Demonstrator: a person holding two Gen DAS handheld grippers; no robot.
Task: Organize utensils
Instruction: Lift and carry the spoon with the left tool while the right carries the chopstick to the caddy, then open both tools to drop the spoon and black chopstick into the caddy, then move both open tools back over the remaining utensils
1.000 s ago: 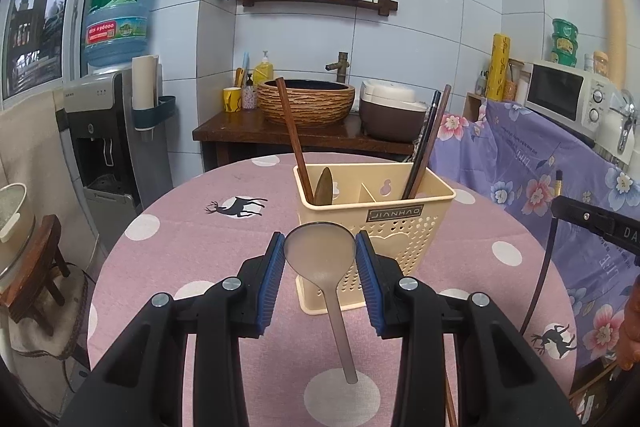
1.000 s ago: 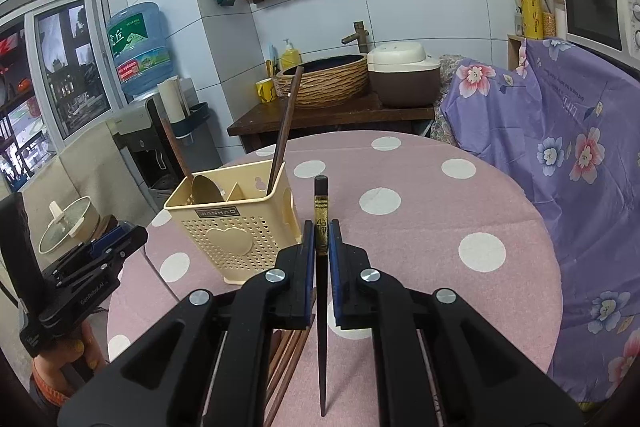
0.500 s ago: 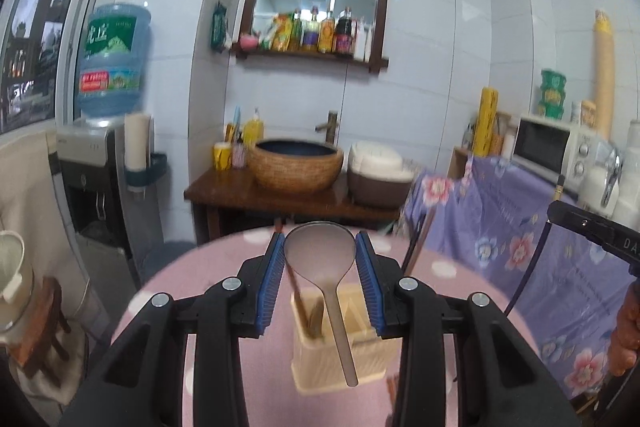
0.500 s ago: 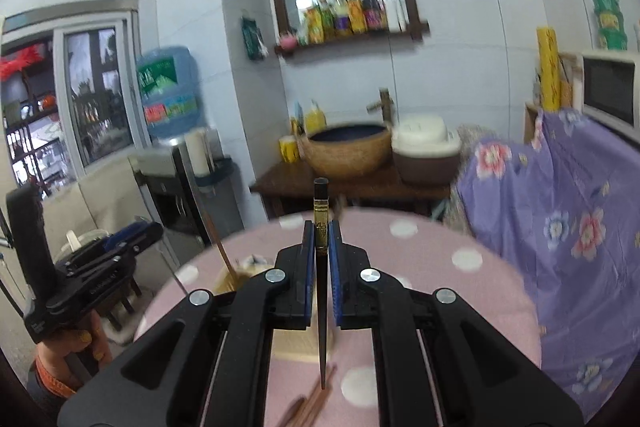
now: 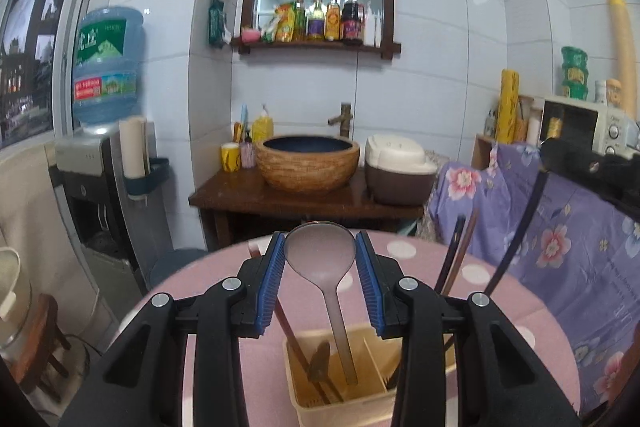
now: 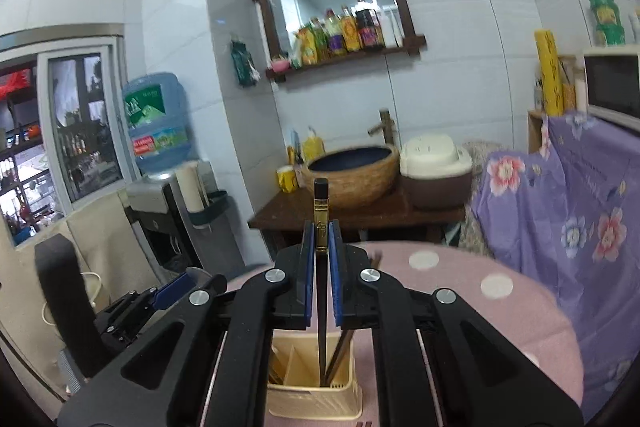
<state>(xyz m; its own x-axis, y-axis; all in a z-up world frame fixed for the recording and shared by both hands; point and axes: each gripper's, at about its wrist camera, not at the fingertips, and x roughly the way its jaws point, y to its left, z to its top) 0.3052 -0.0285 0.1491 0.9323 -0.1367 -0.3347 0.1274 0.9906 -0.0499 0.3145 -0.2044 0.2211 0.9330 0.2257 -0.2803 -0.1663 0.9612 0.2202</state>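
My left gripper (image 5: 320, 259) is shut on a grey translucent spoon (image 5: 326, 267), bowl up between the blue pads. Its handle hangs down into the cream utensil holder (image 5: 340, 399) below. The holder holds a wooden spoon (image 5: 316, 367) and dark chopsticks (image 5: 452, 259). My right gripper (image 6: 321, 247) is shut on a black chopstick (image 6: 321, 199) with a gold band. Its tip points down into the holder (image 6: 312, 399), beside other chopsticks there. The left gripper shows at the lower left of the right wrist view (image 6: 176, 291).
The holder stands on a round pink table with white dots (image 5: 520, 315). A purple floral cloth (image 5: 560, 227) covers furniture at the right. Behind the table are a wooden counter with a woven basin (image 5: 308, 163) and a rice cooker (image 5: 396, 167). A water dispenser (image 5: 104, 131) stands at the left.
Both grippers have risen and moved over the holder. The spoon handle and the chopstick tip now hang into its compartments. The holder has dropped to the bottom of both views.
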